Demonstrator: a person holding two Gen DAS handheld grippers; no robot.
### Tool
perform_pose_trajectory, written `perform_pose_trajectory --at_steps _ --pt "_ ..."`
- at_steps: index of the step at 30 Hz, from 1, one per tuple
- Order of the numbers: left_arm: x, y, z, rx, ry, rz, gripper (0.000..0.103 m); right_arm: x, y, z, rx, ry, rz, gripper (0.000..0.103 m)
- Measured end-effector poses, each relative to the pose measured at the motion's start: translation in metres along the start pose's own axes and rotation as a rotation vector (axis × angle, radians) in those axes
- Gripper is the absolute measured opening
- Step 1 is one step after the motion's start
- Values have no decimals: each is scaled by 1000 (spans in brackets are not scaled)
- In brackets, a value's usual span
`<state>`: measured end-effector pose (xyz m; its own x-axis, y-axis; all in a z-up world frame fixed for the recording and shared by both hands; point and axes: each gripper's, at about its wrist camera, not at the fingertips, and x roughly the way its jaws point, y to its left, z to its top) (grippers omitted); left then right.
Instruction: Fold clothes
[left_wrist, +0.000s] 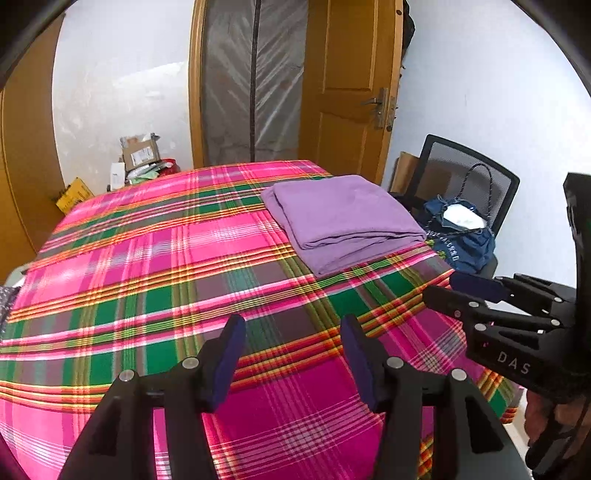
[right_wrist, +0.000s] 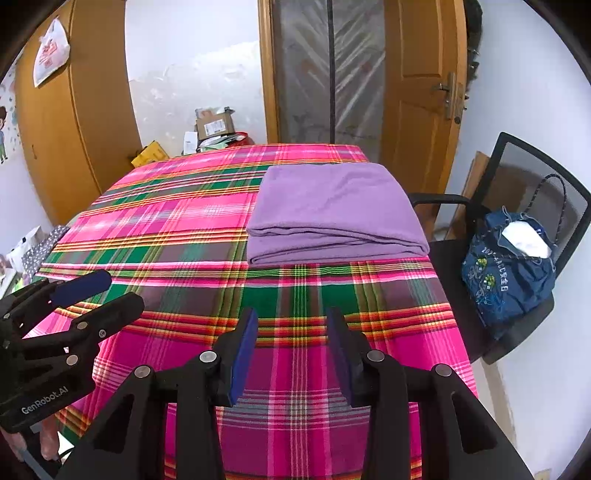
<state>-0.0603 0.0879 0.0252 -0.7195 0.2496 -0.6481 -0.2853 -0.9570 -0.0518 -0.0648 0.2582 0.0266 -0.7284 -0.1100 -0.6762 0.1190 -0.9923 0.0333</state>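
Fingers (left_wrist: 236, 343) of the left gripper (left_wrist: 291, 354) stand spread wide with nothing between them, over the plaid sheet (left_wrist: 155, 280) of the bed. Right gripper (right_wrist: 291, 347) fingers (right_wrist: 247, 339) are also parted and empty. Beyond both, the folded purple cloth (right_wrist: 332, 210) lies flat on the sheet near its far right corner, apart from both grippers. Beside that corner, a blue bag (right_wrist: 509, 273) sits on a black chair (right_wrist: 535, 177).

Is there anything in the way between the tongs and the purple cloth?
Nothing visible. Only bare plaid bedcover lies between the open right tongs and the folded purple cloth; the same goes for the open left tongs.
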Motion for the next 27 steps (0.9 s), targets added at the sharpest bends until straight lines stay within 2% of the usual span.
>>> perform_pose_trajectory --at_steps 6,15,22,27 --pt "2 -5 -2 4 20 4 54 1 1 -1 1 11 -1 40" --pt "-2 -4 0 -40 18 -92 54 3 -7 -2 18 20 -4 40" --pt "0 0 2 -58 14 -82 54 8 -8 -2 20 29 7 40" --pt "3 -1 1 -60 17 -107 54 11 -9 -2 23 33 7 40"
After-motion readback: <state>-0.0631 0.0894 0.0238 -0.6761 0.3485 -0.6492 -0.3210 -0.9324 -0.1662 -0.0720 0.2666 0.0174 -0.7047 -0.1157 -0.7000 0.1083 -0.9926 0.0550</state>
